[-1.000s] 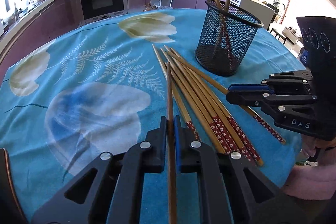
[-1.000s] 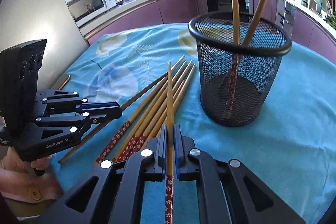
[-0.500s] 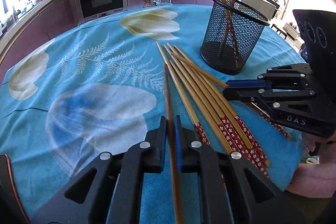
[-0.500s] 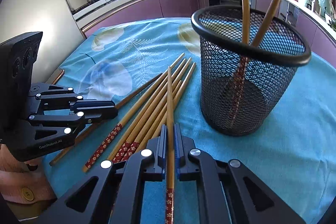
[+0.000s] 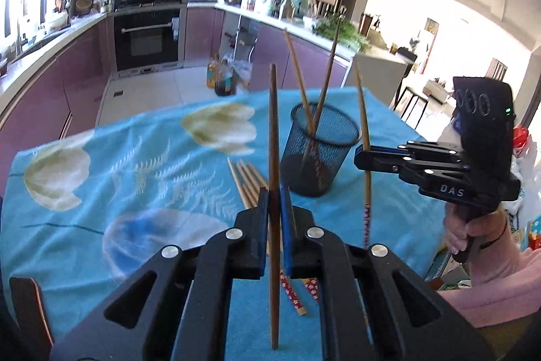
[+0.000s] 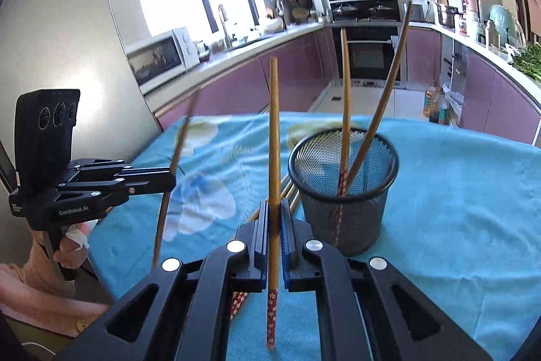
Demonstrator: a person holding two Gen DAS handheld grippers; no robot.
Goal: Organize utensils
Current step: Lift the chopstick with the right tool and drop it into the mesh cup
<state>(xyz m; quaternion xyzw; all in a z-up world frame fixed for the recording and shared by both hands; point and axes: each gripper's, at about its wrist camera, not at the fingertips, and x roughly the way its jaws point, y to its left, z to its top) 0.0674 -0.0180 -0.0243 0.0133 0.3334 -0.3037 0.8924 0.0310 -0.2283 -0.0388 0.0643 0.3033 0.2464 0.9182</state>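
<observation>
**Two chopsticks up, holder next**

With both grippers clamped, I held one chopstick in each: my left gripper (image 5: 274, 208) pinched a plain chopstick (image 5: 273, 124), my right gripper (image 6: 274, 222) a red-patterned chopstick (image 6: 274, 131), both clear of the blue tablecloth (image 6: 456, 192). Next, I judged, each needed tipping into the mesh holder (image 6: 341, 192), which stood close ahead.

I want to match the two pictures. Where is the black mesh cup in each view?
Left wrist view: the black mesh cup stands right of centre on the blue tablecloth, between the two held chopsticks.
Right wrist view: the black mesh cup stands right of centre, just right of the chopstick in this gripper's jaws.
Shared landmark: the black oven against the far wall.
</observation>
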